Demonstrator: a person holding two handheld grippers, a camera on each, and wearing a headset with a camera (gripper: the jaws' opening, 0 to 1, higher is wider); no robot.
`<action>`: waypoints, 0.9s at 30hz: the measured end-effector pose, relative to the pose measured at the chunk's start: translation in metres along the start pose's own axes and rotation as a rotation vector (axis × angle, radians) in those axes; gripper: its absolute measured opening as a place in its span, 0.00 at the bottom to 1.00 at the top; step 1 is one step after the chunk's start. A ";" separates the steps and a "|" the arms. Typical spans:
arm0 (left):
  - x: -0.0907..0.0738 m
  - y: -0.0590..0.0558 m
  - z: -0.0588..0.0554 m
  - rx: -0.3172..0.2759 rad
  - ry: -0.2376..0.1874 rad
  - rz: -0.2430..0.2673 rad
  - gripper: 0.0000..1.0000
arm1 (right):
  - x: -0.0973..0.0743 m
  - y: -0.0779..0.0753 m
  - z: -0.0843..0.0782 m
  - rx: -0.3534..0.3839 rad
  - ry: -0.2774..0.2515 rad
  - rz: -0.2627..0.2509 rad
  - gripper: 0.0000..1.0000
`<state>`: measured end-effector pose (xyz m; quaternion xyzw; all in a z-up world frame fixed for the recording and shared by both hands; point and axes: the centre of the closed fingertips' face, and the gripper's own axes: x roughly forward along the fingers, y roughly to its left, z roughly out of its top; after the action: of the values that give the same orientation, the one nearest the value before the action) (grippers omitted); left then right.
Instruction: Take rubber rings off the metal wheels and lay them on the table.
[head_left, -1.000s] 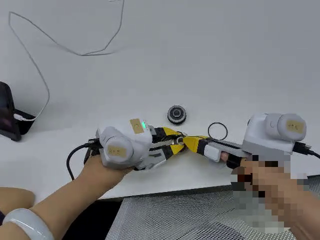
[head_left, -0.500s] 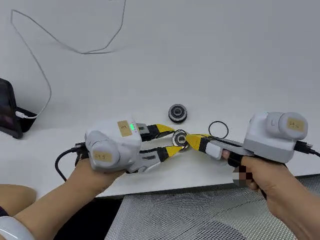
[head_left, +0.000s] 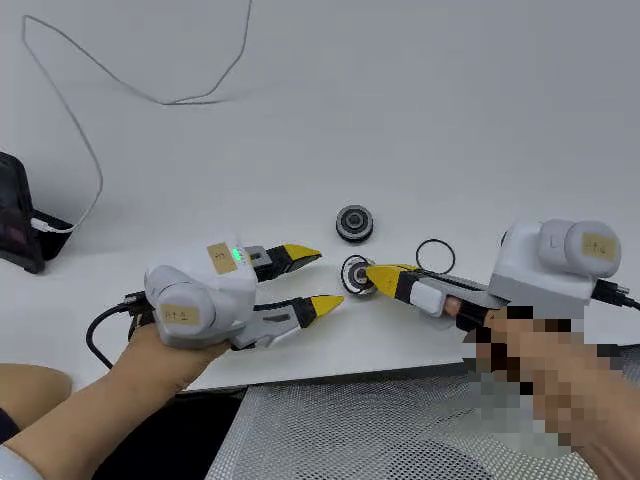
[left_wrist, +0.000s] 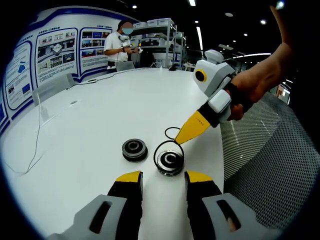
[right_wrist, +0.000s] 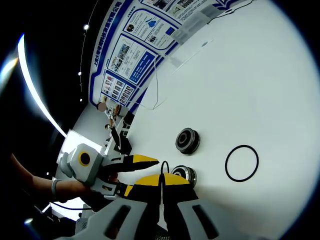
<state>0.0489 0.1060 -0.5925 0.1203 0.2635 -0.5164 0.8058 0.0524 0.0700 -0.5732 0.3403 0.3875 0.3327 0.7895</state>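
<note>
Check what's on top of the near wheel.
A black rubber ring is tilted up over the near wheel, pinched by the shut right claw. The wheel's centre shows through the loop. Whether its lower edge has cleared the rim is hidden.

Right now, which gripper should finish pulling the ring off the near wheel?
Right. The right gripper is shut on the ring, which looks partly lifted off the wheel. The left gripper is open, apart from both, holding nothing.

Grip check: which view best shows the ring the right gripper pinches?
Left gripper view: the rubber ring is an open loop at the metal wheel, pinched by the right gripper. Right gripper view: edge-on. Head view: barely.
</note>
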 end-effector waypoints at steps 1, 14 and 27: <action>0.000 0.000 0.000 0.000 0.000 0.000 0.35 | 0.000 0.001 0.001 0.003 -0.003 0.004 0.01; -0.005 0.002 -0.002 -0.017 -0.011 0.023 0.44 | -0.025 -0.016 0.027 0.034 -0.084 -0.033 0.02; -0.011 0.015 -0.004 -0.054 -0.025 0.082 0.61 | -0.046 -0.048 0.033 0.076 -0.122 -0.113 0.02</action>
<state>0.0571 0.1229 -0.5905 0.1029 0.2620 -0.4772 0.8325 0.0709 -0.0019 -0.5786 0.3670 0.3698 0.2514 0.8157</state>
